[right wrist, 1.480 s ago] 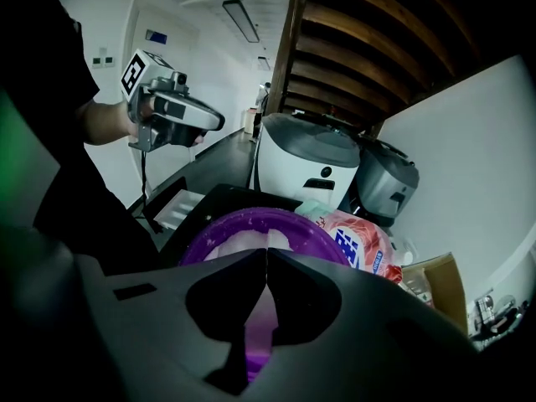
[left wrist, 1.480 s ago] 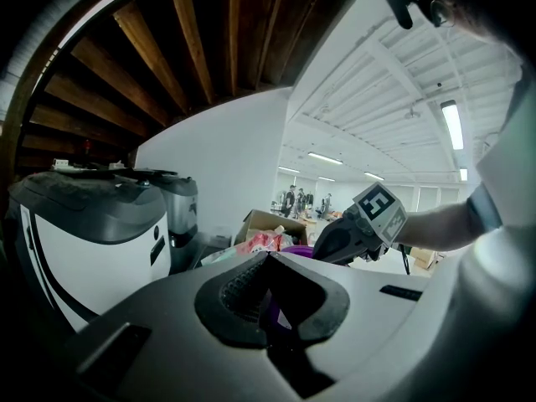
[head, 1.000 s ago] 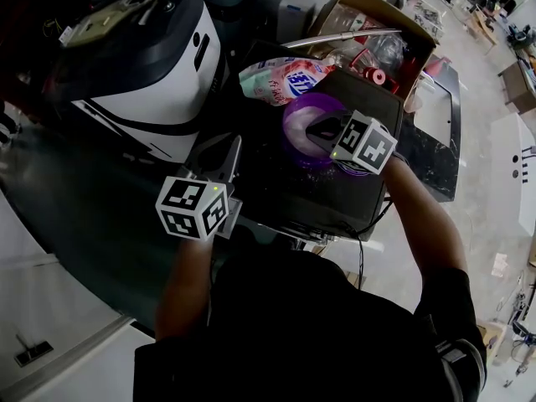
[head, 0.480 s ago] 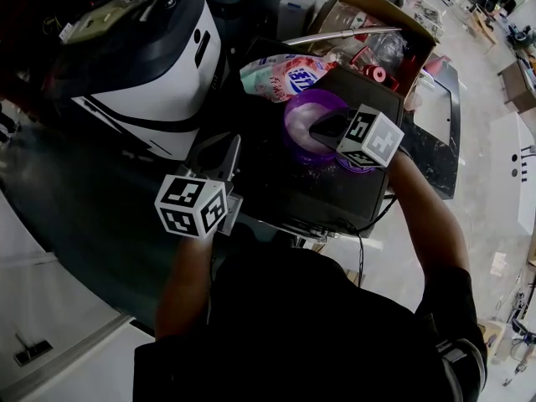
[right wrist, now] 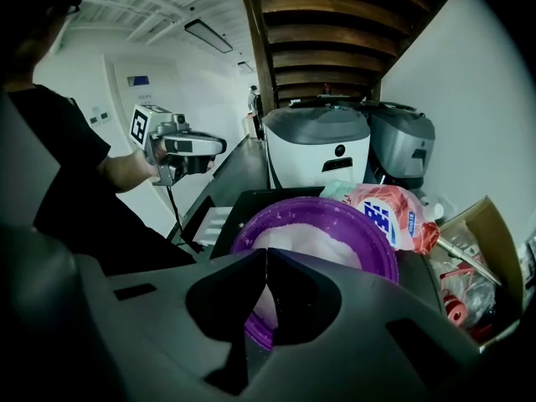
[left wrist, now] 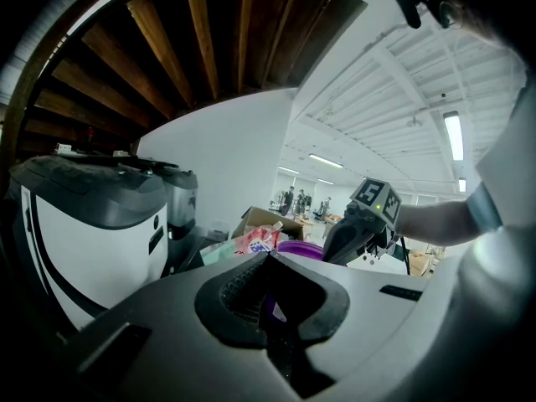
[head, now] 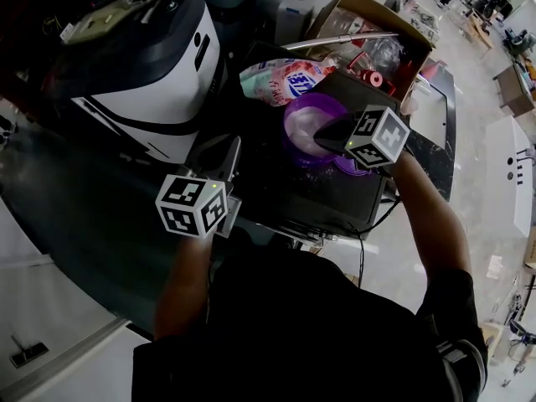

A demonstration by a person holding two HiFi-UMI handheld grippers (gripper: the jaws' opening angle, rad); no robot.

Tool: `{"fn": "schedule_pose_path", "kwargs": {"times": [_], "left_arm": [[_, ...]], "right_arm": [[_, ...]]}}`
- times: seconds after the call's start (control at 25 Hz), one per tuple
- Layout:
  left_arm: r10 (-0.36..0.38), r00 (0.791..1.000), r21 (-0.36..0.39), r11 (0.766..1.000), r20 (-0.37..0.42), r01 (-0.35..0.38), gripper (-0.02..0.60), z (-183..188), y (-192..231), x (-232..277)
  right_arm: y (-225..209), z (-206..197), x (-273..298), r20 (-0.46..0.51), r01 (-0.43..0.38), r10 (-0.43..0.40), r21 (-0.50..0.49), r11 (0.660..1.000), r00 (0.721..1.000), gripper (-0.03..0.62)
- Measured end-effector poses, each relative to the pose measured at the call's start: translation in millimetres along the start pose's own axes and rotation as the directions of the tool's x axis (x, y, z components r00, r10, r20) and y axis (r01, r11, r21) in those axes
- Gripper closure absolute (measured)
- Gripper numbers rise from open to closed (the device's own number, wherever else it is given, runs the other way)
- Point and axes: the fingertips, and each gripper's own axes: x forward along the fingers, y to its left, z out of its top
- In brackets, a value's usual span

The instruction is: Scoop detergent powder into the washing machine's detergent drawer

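A purple bowl (head: 308, 124) of white detergent powder (right wrist: 306, 243) sits on a black machine top (head: 318, 193). My right gripper (head: 328, 137) hangs over the bowl's right rim, pointing left across it. Its jaws are shut, tips together just above the near rim (right wrist: 266, 254), and I see nothing sticking out between them. My left gripper (head: 223, 151) is held low at the black top's left edge, also shut, aimed toward the bowl (left wrist: 300, 247). A pale compartment like an open drawer (right wrist: 198, 222) shows at the black top's left side.
A pink detergent bag (head: 280, 77) lies just behind the bowl. A white and dark washing machine (head: 146, 69) stands at the left. An open cardboard box (head: 381, 36) of clutter with red parts stands behind right. A cable (head: 362, 254) hangs off the front.
My right gripper has drawn back to the right and slightly up, from over the bowl's middle to its right rim. The left gripper has stayed still.
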Motion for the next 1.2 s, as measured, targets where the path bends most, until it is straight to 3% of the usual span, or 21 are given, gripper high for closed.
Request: {"fn": "schedule_pose_path", "kwargs": {"times": [0.64,1.2], "left_arm": [[-0.007,1.000,-0.008,1.000,-0.009,0.007,0.574,-2,0,5],[-0.004,1.000,-0.007,1.000,-0.005,0.004,0.574,-3,-4,6]], "right_arm": [[-12,-5,0,0.082,-0.086,0.070,0.216,0.973,0.994,0.574],[-9,-2,-6,0.170,-0.155,0.107,0.303,0.940,0.980,0.574]]}}
